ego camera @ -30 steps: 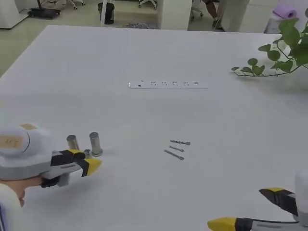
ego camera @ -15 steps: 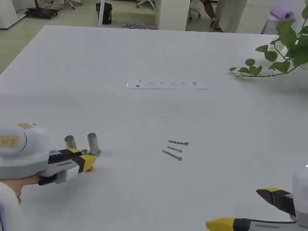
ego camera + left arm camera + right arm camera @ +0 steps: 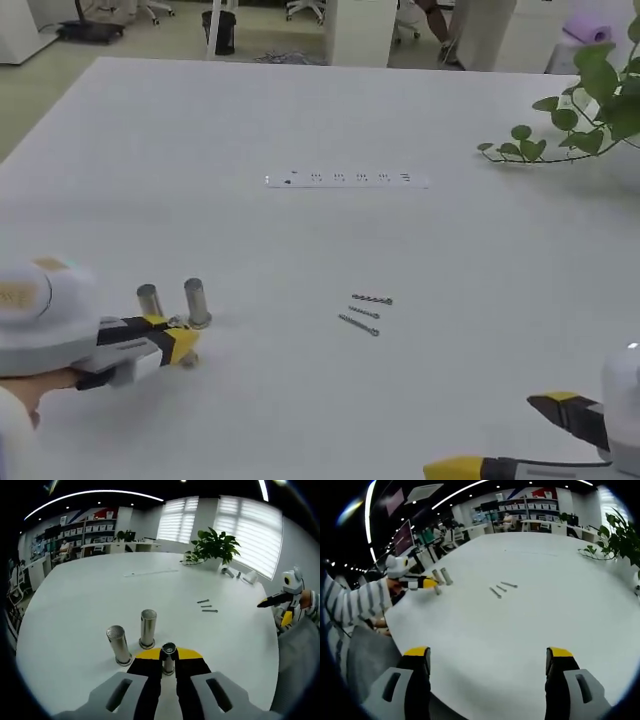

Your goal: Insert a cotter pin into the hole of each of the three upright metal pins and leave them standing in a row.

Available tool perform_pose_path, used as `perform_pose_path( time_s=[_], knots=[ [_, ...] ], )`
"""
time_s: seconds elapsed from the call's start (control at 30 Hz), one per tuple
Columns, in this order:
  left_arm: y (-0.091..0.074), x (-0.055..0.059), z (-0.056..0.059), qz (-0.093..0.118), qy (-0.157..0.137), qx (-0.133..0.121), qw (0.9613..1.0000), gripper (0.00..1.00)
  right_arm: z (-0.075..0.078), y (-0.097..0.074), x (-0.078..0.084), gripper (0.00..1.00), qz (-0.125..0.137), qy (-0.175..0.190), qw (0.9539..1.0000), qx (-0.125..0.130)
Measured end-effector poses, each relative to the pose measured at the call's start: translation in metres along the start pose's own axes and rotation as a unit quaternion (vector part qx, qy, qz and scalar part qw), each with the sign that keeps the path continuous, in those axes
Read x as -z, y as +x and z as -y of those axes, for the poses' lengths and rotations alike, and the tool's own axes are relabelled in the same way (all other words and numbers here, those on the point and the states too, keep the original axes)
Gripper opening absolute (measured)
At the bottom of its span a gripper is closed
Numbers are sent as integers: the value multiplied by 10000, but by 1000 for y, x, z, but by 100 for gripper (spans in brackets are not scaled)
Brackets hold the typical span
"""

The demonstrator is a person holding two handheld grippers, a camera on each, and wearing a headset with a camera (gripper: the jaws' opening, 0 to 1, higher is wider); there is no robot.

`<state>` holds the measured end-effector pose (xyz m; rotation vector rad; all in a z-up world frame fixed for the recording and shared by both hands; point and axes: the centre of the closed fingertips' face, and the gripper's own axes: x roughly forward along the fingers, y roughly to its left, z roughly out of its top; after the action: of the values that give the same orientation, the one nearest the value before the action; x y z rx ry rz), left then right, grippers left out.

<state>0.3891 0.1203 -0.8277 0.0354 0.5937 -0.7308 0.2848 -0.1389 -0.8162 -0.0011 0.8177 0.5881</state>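
White desk (image 3: 320, 120) in an open office carries three short metal pins (image 3: 148, 628) near its left edge. Two stand free, and the third pin (image 3: 168, 652) is pinched upright in the left claw (image 3: 168, 662). Three cotter pins (image 3: 364, 311) lie mid-desk, well apart from them. Nearer the person, the right claw (image 3: 488, 652) hangs spread and empty. Judgement: metal pins are stiff, smooth and tip-prone. Cotter pins are light and thin, best gripped near one end.

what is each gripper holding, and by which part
Left gripper clamps one metal pin around its shaft, just below the top end. Right gripper is open, holding nothing.
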Motion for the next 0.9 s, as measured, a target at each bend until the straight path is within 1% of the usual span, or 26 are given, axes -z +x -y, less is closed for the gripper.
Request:
perform_pose_path(
  time_s=[0.03, 0.13, 0.17, 0.2, 0.27, 0.33, 0.37, 0.43, 0.5, 0.53, 0.6, 0.73, 0.77, 0.8, 0.83, 0.9],
  knots=[
    [0, 0, 1, -2, 170, -19, 9999, 7, 0, 0, 0, 97, 2, 2, 10000, 0],
    [-1, 0, 8, -14, 209, 26, 9998, 7, 0, 0, 1, 97, -6, 3, 10000, -12],
    [-1, 0, 9, -16, 311, 27, 9995, 7, 0, 0, 2, 97, -9, 1, 10000, -14],
    [-2, -1, 13, -6, 432, 48, 9991, 7, -1, 0, 2, 97, -4, -16, 10000, -19],
    [-3, -2, 20, 41, 526, 120, 9985, 7, -2, 1, 2, 97, -18, -33, 10000, -33],
    [-4, -4, 26, 94, 505, 190, 9985, 7, -2, 1, 3, 97, -33, -56, 10000, -42],
    [-4, -4, 27, 101, 504, 203, 9985, 7, -3, 1, 3, 97, -38, -68, 10000, -44],
    [-5, -5, 34, 136, 549, 284, 9980, 7, -3, 1, 3, 97, -37, -74, 10000, -48],
    [-5, -6, 41, 163, 626, 378, 9972, 7, -5, 1, 3, 97, -21, -54, 10000, -77],
    [-6, -7, 46, 175, 713, 435, 9963, 7, -5, 1, 3, 97, -21, -57, 9999, -86],
    [-6, -7, 51, 178, 830, 505, 9951, 7, -6, 1, 4, 97, -38, -71, 9999, -96],
    [-6, -6, 62, 187, 834, 664, 9941, 7, -8, 1, 4, 97, -19, -73, 9999, -125],
    [-6, -7, 65, 237, 698, 724, 9947, 7, -8, 1, 4, 97, -14, -71, 9999, -130],
    [-7, -8, 68, 308, 642, 781, 9944, 7, -8, 1, 4, 97, -11, -72, 9999, -133],
    [-7, -9, 71, 342, 669, 851, 9935, 7, -9, 1, 4, 97, -12, -80, 9999, -135],
    [-7, -9, 77, 339, 718, 912, 9927, 7, -9, 1, 4, 97, -18, -87, 9999, -140]
  ],
)
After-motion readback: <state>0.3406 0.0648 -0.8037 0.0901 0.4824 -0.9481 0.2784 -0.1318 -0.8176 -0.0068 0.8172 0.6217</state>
